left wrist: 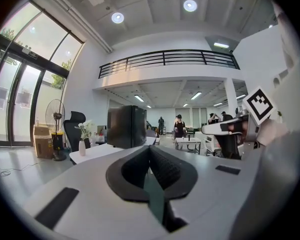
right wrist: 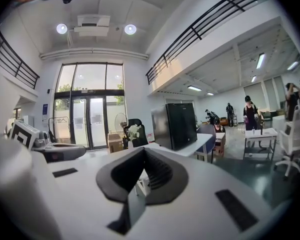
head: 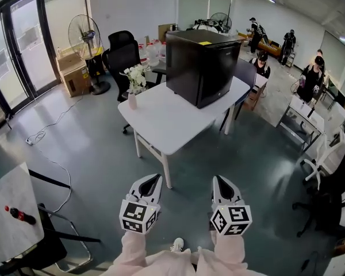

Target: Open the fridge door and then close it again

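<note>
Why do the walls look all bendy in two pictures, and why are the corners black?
Left gripper view: the wide-angle lens curves the balcony railing and blackens the corners; the ceiling lights glare. Right gripper view: same curving, and the glass doors are washed out bright. Head view: the fridge is sharp, but the room's edges lean.

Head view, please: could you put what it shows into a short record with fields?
fridge: black, door shut, standing on the white table
table extras: vase of white flowers near its left edge
left gripper: shut, empty, over the floor short of the table
right gripper: shut, empty, beside the left one
task stage: fridge door not yet touched
</note>
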`<act>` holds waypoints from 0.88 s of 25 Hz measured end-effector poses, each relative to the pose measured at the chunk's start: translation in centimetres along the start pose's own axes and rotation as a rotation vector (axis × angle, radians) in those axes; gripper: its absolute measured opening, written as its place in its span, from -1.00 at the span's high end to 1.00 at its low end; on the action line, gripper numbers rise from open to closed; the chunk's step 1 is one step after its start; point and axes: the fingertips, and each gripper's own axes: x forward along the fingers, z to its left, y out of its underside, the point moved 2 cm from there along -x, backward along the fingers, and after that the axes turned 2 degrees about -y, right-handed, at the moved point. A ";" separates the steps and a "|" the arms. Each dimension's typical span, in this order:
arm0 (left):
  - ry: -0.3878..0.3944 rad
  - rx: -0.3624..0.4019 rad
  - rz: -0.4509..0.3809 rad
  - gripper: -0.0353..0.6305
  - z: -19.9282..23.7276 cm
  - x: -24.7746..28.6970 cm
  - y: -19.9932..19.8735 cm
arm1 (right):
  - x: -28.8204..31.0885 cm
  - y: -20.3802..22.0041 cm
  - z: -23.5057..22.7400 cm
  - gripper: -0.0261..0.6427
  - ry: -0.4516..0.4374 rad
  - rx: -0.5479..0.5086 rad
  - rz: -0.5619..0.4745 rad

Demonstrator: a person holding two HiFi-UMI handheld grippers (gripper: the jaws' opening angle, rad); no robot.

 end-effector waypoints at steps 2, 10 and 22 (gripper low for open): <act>-0.004 0.005 -0.002 0.87 0.3 2.2 0.0 | 1.8 0.0 -1.4 0.89 -0.006 0.002 0.000; -0.011 0.017 0.013 0.86 0.1 9.4 0.3 | 6.3 0.3 -6.8 0.89 -0.013 0.017 0.010; -0.049 0.010 0.026 0.87 0.9 13.9 0.2 | 9.3 0.6 -10.9 0.89 -0.013 0.049 0.032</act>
